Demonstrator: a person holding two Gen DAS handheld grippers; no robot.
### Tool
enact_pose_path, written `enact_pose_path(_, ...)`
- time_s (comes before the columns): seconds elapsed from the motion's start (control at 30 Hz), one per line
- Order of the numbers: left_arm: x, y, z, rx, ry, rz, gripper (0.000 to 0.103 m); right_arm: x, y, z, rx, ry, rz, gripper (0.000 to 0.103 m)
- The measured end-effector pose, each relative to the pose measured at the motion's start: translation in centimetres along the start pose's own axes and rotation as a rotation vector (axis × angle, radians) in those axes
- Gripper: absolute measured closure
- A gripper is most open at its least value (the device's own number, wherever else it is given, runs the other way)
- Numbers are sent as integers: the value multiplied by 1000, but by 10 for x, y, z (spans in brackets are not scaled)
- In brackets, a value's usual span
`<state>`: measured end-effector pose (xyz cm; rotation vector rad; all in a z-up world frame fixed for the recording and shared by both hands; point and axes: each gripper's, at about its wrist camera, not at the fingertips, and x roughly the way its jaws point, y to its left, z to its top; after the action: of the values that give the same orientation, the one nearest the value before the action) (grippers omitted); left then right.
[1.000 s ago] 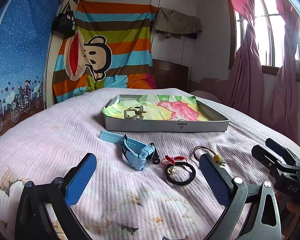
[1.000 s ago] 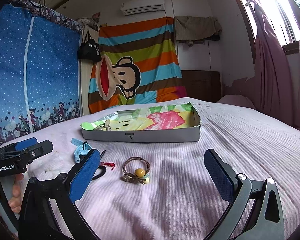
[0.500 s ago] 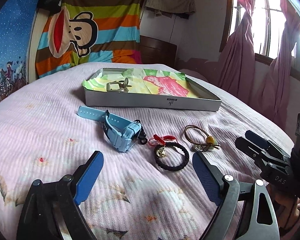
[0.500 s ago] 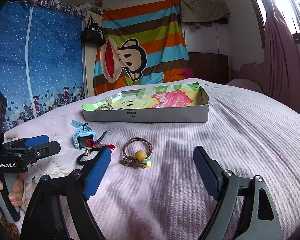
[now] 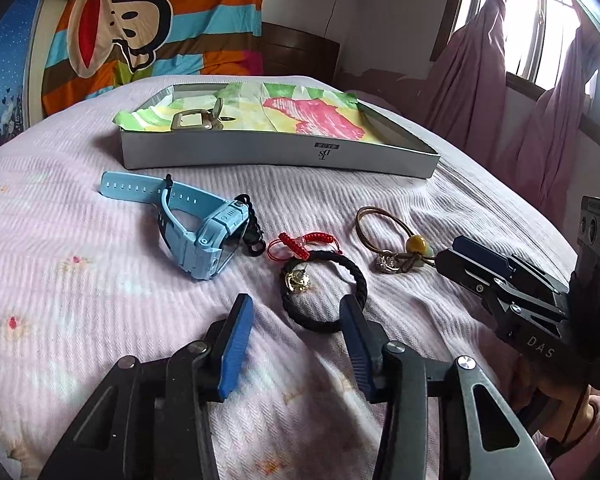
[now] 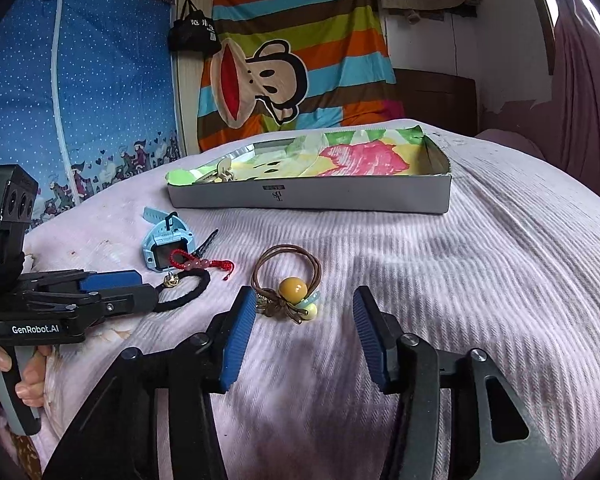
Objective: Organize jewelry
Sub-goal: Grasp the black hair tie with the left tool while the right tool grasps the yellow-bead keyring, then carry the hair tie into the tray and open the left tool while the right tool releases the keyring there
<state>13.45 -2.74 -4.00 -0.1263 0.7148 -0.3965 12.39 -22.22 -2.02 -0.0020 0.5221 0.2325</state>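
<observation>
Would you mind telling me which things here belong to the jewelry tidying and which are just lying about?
Job:
box
buckle, already in it
blue watch
red cord
black bracelet
beaded band

Lying about:
monkey cloth
black bag
curtain

One watch (image 5: pixel 192 232) – two hair ties (image 5: pixel 324 292) – one red cord (image 5: pixel 300 242) – one tray (image 5: pixel 276 154).
</observation>
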Motion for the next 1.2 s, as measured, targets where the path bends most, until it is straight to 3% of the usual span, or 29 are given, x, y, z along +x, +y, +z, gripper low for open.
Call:
enact_pose_path(0.13,7,2,2,-24,39,-19,69,8,0,1,7,25,10,63)
enact_pose_path(0.27,12,6,2,-51,62,-28,88,20,1,4,13,61,23,63)
enact_pose_path(0.4,10,9,0,-70,59,-31,97,31,4,5,11,88,29,64)
enact_pose_path(0.5,7,8,-1,-78,45,-31,97,35,6,7,11,91,37,64)
enact_pose_path(0.6,1,5,-2,-76,21,-26,98,39,6,7,10,98,33,79)
enact_pose_path(0.93,-31,-3,5,-69,-74,-43,98,27,3,4,15,42,50,80)
enact_pose_path(1.2,-44,-13,36,-38,-133,-28,98,8,2,11,24,-35,74,80)
